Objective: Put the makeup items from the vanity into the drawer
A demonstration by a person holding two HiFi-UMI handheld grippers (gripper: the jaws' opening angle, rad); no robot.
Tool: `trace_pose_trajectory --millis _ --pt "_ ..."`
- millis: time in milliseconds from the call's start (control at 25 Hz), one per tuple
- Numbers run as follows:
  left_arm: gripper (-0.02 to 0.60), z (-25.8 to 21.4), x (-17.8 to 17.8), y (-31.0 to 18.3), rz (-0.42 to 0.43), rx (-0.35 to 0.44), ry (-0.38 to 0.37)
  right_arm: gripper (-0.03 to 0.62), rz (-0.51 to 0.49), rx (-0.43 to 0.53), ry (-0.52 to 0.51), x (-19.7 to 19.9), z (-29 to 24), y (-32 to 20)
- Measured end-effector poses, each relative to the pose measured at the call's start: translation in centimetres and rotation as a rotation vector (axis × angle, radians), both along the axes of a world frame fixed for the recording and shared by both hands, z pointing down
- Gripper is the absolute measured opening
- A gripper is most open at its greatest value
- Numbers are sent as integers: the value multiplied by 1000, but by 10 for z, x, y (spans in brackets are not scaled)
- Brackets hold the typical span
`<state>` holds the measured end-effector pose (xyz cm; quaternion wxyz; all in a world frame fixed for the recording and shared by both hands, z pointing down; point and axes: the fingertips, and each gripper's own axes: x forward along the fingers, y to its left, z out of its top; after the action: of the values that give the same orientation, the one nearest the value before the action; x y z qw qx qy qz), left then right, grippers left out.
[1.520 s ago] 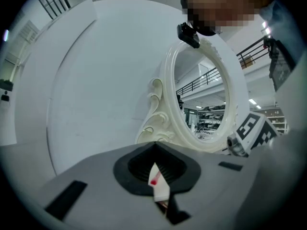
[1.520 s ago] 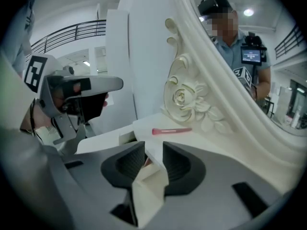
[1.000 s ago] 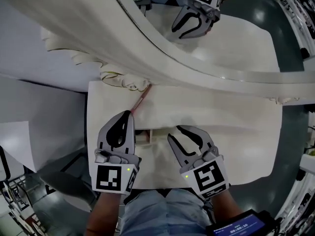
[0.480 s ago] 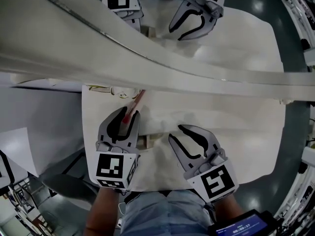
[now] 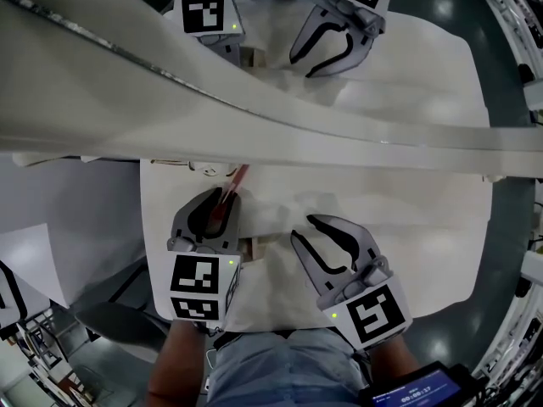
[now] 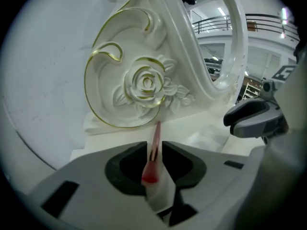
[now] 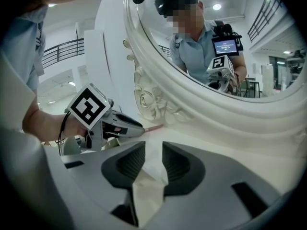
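A thin pink makeup pencil point(image 5: 236, 181) lies on the white vanity top point(image 5: 390, 197), its far end pointing at the carved rose point(image 6: 146, 83) at the foot of the mirror frame. My left gripper point(image 5: 222, 202) sits low over it, jaws closing, with the pencil point(image 6: 156, 135) between them and still resting on the top; a sliver of gap shows beside it. My right gripper point(image 5: 307, 229) hovers to the right near the front edge, open with nothing between its fingers. The right gripper view shows the left gripper point(image 7: 115, 123) and the pencil's tip point(image 7: 152, 127).
The wide white mirror frame point(image 5: 271, 117) crosses the head view above both grippers, and the glass reflects them. A small beige recess point(image 5: 253, 246) shows at the vanity's front between the grippers. A person's knees are below the front edge. Dark floor surrounds the vanity.
My left gripper slid forward over the pink pencil. Its jaws went from shut to spread and now stand around the pencil. The right gripper barely moved.
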<state>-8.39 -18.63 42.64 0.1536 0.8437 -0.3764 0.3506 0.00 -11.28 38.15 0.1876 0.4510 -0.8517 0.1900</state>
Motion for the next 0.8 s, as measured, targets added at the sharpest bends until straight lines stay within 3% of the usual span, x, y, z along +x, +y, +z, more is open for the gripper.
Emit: trace_pose_trajectory --millis 120,280,400,800 --pt "106 2 4 4 45 -6 -47 107 9 6 -7 1 -3 -2" --pt "98 2 3 3 43 -44 -31 106 2 -4 -4 0 -3 -1" --pt "47 3 3 1 50 -49 -28 106 4 -1 -6 1 -2 -2" --pt "44 -7 -9 11 85 27 -4 103 -3 6 -9 -1 3 8"
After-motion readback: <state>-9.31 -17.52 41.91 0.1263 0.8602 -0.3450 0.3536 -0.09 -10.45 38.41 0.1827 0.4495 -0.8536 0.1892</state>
